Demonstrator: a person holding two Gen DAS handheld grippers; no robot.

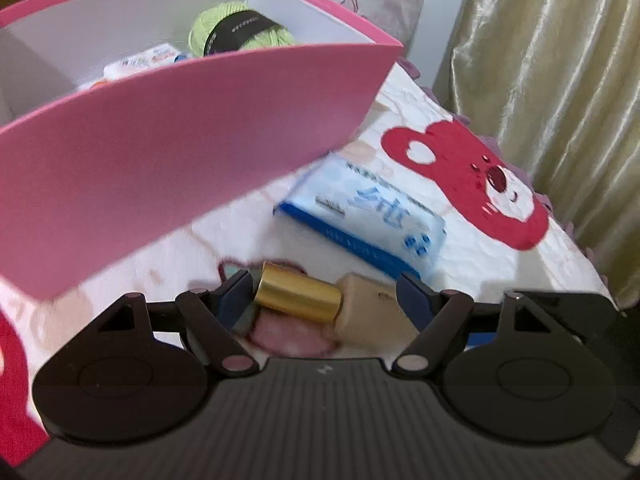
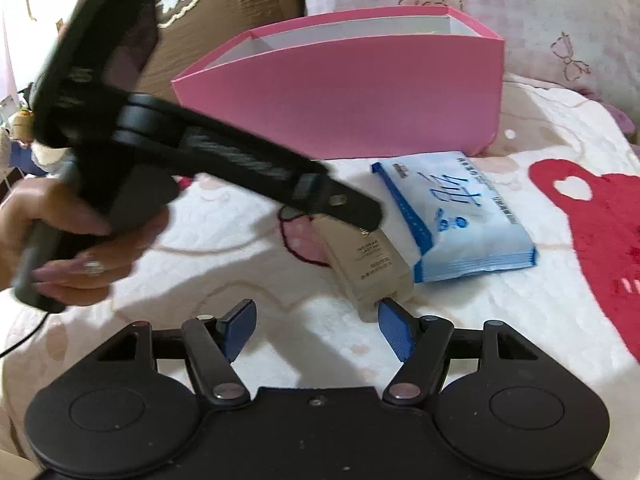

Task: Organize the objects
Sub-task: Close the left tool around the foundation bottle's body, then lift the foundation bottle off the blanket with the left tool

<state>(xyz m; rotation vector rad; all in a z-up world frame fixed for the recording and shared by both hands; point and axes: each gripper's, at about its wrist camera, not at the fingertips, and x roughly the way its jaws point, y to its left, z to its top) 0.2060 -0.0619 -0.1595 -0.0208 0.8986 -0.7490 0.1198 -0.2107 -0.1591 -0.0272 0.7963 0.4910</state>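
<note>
A beige foundation bottle [image 1: 372, 312] with a gold cap [image 1: 298, 298] lies on the bed blanket. My left gripper [image 1: 326, 292] is down over it, jaws apart, cap by the left finger and body by the right one; no firm pinch shows. Seen from the right wrist view, that left gripper [image 2: 360, 208] covers the cap end of the bottle [image 2: 368, 264]. My right gripper [image 2: 318, 328] stands open and empty, its right fingertip beside the bottle's base. A blue-and-white tissue pack [image 1: 368, 216] [image 2: 460, 216] lies just beyond the bottle.
The open pink box [image 1: 180, 152] [image 2: 340, 108] stands behind, holding green yarn [image 1: 240, 28] and small packets. A hand [image 2: 80, 236] grips the left tool. The blanket carries a red bear [image 1: 480, 184]. A curtain [image 1: 560, 100] hangs at the right, pillows [image 2: 240, 8] at the back.
</note>
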